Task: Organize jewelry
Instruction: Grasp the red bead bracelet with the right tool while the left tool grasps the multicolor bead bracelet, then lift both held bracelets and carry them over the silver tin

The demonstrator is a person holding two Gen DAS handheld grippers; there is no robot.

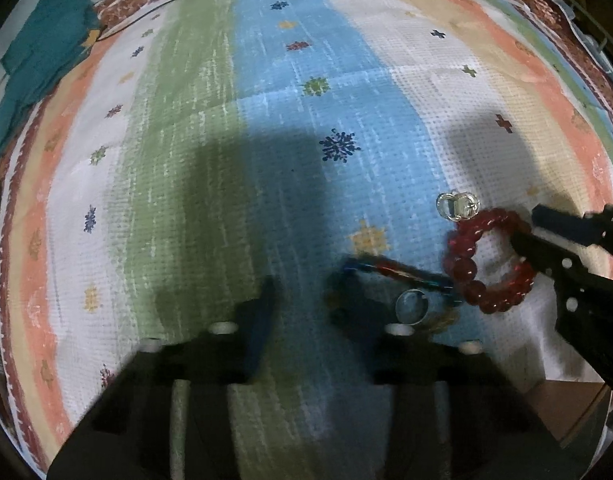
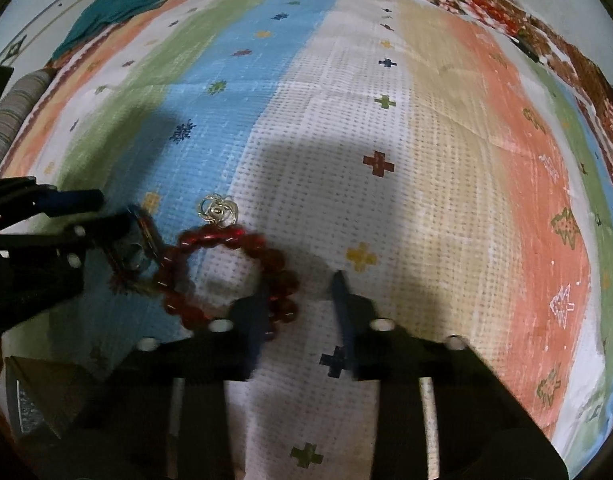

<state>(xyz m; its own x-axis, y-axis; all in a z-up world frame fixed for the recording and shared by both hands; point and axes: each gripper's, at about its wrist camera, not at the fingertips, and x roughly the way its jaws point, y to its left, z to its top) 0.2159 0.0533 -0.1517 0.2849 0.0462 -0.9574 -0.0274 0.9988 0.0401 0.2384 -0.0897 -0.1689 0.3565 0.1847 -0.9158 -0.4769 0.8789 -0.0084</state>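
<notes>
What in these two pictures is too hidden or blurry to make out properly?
- Multicoloured bangle: smeared by motion blur in the left wrist view; in the right wrist view the left hand-held gripper covers part of it.
- Small silver ring: the left gripper's finger hides its lower edge.
- Red beaded bracelet: the right hand-held gripper covers its near beads in the right wrist view.
- Silver clasp-like trinket: too small to identify.

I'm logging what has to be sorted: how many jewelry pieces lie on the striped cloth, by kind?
Red beaded bracelet: 1
Multicoloured thin bangle: 1
Plain silver ring band: 1
Small silver looped rings: 1 cluster, apparently a pair
Total: 4, counting the cluster once
</notes>
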